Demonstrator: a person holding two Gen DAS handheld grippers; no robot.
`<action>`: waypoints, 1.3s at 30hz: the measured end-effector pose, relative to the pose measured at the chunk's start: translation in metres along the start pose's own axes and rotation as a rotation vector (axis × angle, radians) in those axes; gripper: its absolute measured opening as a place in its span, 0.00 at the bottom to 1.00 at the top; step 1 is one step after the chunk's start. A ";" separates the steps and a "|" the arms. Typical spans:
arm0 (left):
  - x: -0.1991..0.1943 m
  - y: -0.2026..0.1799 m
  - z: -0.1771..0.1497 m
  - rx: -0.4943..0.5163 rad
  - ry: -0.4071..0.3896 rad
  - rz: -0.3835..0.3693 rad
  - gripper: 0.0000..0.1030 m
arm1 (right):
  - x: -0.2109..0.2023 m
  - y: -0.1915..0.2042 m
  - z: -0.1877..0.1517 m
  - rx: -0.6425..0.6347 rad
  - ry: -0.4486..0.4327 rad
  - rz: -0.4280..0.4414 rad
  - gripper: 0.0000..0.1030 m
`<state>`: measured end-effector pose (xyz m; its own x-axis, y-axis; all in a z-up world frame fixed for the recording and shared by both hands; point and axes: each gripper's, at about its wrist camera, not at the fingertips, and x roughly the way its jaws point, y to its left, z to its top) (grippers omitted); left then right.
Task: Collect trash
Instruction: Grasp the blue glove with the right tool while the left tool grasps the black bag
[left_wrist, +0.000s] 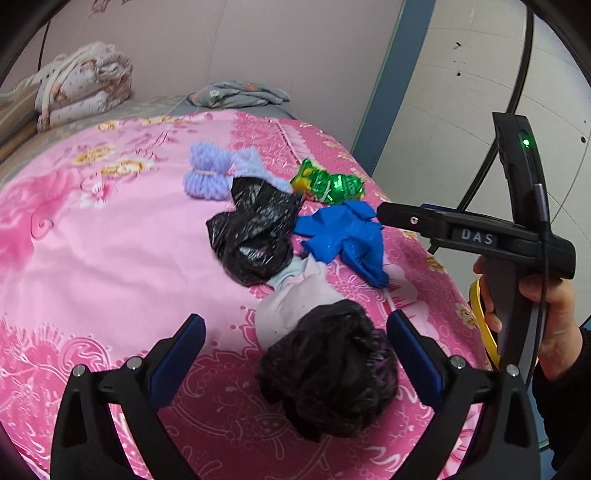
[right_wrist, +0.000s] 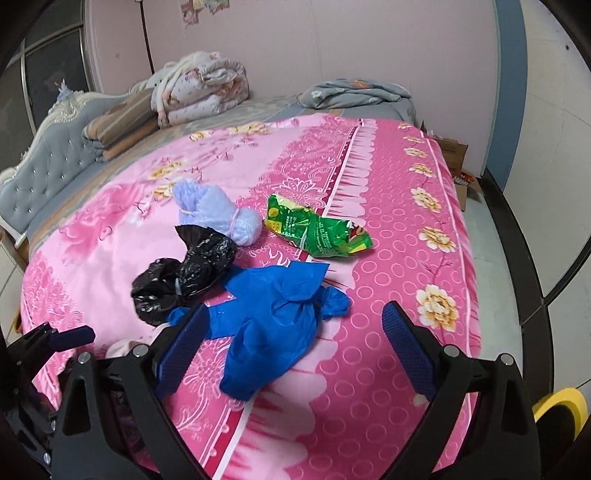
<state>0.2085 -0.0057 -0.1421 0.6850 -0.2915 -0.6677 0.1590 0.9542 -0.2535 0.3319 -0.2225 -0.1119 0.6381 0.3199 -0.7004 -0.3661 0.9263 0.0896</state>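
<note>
Your left tongs (left_wrist: 295, 350) stood spread wide over the pink floral bedspread (left_wrist: 92, 258), released and grasping nothing. Between their blue pads (left_wrist: 184, 347) lay a crumpled dark bag (left_wrist: 328, 369), close to the right pad but not pinched by either. Just behind it sat a pale pink cloth bundle (left_wrist: 291, 302), touching the dark bag's far edge. Beyond that, a shiny black plastic bag (left_wrist: 251, 236) lay knotted in the middle of the bed, with a lavender yarn bundle (left_wrist: 207, 173) behind it on the left and a green snack wrapper (left_wrist: 325, 182) behind it on the right.

Your right tongs (right_wrist: 291, 350) were also spread apart and held nothing. A knotted blue plastic bag (right_wrist: 273, 317) lay on the bedspread between them, nearer the left pad (right_wrist: 181, 350), which overlapped the bag's left tail in the right wrist view; whether it touched the bag could not be told. In the left wrist view your right hand (left_wrist: 546, 314) gripped the handle of that tool, whose tip sat just at the blue bag's right edge.

A folded floral quilt (right_wrist: 199, 88) and a grey blanket (right_wrist: 358, 92) rested at the far end of the bed, well apart from the trash.
</note>
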 end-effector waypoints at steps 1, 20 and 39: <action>0.003 0.001 -0.001 -0.005 0.002 -0.002 0.92 | 0.006 0.002 0.001 -0.010 0.007 -0.011 0.88; 0.002 -0.007 -0.009 0.022 -0.039 -0.082 0.42 | 0.066 0.014 -0.008 -0.036 0.127 -0.035 0.43; -0.038 0.009 -0.006 0.023 -0.089 -0.078 0.37 | 0.038 0.008 -0.004 -0.003 0.063 -0.070 0.17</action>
<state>0.1798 0.0140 -0.1230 0.7298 -0.3590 -0.5817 0.2297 0.9303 -0.2860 0.3506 -0.2040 -0.1411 0.6180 0.2415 -0.7481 -0.3247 0.9451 0.0369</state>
